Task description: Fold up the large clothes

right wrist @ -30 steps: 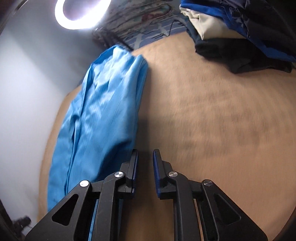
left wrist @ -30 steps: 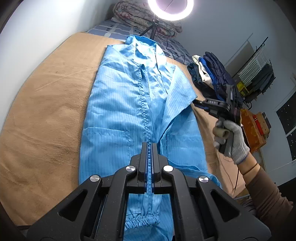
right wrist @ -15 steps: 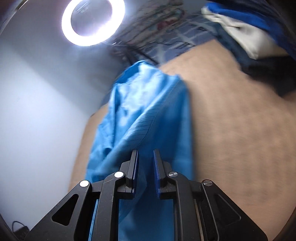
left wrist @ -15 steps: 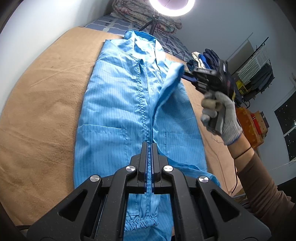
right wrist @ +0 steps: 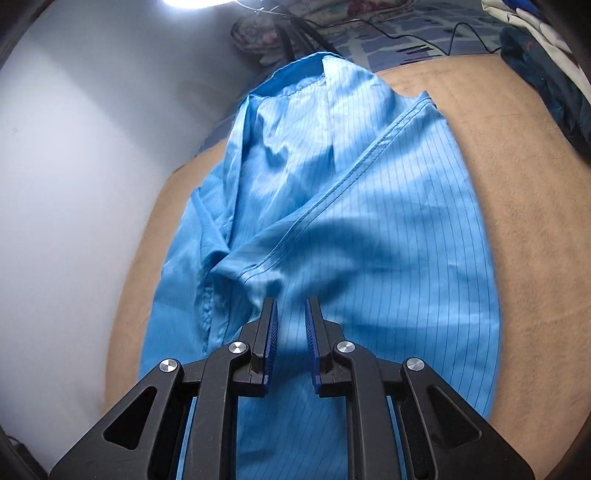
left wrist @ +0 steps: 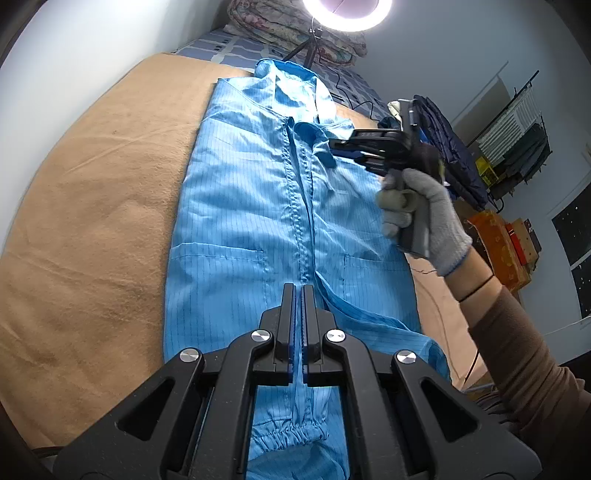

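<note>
A light-blue pinstriped work garment (left wrist: pixel 240 203) lies lengthwise on a tan blanket (left wrist: pixel 92 203), collar at the far end. My left gripper (left wrist: pixel 299 286) is shut on the fabric edge at the lower end of the front zip. A gloved hand (left wrist: pixel 424 214) holds my right gripper (left wrist: pixel 332 146) above the chest, near the zip line, with a bunched fold of the garment's right side hanging at its tips. In the right wrist view the garment (right wrist: pixel 369 240) fills the middle, and the right gripper (right wrist: pixel 291 301) has narrowly parted jaws with the gathered fold at their tips.
A pile of dark and white clothes (left wrist: pixel 443 147) sits on the bed's far right. A ring light (left wrist: pixel 347 14) on a stand and a rolled quilt (left wrist: pixel 295 33) stand behind the collar. A laundry rack (left wrist: pixel 517 140) and an orange box (left wrist: pixel 495 243) lie beyond the right edge.
The right gripper has carried the garment's right-side fold from the right edge inward to over the chest near the zip. The left gripper has stayed put, still shut.
</note>
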The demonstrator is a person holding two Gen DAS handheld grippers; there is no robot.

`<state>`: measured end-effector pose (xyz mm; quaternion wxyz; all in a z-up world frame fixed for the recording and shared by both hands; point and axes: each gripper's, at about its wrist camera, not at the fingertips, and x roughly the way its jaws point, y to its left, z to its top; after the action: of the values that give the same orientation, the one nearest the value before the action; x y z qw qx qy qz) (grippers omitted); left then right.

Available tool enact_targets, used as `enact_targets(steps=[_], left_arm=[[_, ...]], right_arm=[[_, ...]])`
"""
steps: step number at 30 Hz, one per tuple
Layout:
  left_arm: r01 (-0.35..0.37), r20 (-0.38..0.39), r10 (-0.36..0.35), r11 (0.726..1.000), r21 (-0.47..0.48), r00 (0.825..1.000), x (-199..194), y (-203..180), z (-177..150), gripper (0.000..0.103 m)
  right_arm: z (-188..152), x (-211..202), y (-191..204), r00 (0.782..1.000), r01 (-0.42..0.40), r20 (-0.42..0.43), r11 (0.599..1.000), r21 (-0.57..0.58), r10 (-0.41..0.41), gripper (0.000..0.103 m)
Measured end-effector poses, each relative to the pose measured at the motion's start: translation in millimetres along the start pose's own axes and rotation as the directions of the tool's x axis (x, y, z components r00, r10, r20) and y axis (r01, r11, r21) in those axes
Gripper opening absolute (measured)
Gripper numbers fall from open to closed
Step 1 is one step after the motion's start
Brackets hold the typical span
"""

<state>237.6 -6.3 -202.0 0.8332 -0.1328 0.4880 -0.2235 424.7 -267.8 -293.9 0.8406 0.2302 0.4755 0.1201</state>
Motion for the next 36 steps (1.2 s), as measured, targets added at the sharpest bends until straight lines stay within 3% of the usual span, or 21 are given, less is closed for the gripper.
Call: enact_targets(steps=[8, 10, 12, 13, 21, 27, 32, 36], left_arm=[[-0.037, 0.001, 0.037, 0.999, 0.022, 0.999, -10.0, 4.1, -6.3, 0.000], [-0.041, 0.003, 0.041, 0.999, 0.011, 0.999, -14.7, 9.0, -10.3, 0.010], [-0.044, 0.008, 0.044, 0.999, -0.001, 0.999, -19.6, 14.7, -13.9, 0.031], [-0.047, 0.013, 0.047, 0.999, -0.007, 0.999, -22.6, 17.6, -16.2, 0.032], [-0.066, 0.007, 0.067, 0.996, -0.062, 0.998, -33.4, 44.3, -31.9, 0.032], [-0.067, -0.003, 0.067, 0.992, -0.108, 0.998, -32.7, 57.4, -39.9, 0.032], [-0.057, 0.003, 0.058, 0.991, -0.123, 0.998, -33.1, 56.3, -39.1, 0.032], [-0.058, 0.013, 0.060, 0.993, -0.104, 0.998, -33.5, 49.3, -37.9, 0.032]], right_arm=[[-23.9, -72.7, 25.4, 1.000, 0.015, -0.007, 0.992, -0.129, -0.016, 0.014], [-40.7, -95.8, 25.5, 1.000, 0.016, -0.010, 0.990, -0.137, -0.018, 0.014], [-57.0, -114.6, 24.4, 1.000, -0.012, -0.013, 0.993, -0.122, 0.010, 0.014], [-68.3, -124.7, 23.6, 1.000, -0.026, -0.017, 0.993, -0.118, 0.024, 0.014], [-169.8, -157.7, 12.5, 0.989, -0.066, -0.140, 0.987, -0.146, 0.046, 0.014], [-234.1, -160.3, -6.5, 0.974, -0.094, -0.213, 0.992, -0.088, 0.073, 0.014], [-259.6, -153.5, -0.8, 0.961, -0.107, -0.266, 0.989, -0.100, 0.077, 0.014], [-267.2, -161.9, 18.2, 0.951, -0.179, -0.276, 0.977, -0.116, 0.142, 0.017]])
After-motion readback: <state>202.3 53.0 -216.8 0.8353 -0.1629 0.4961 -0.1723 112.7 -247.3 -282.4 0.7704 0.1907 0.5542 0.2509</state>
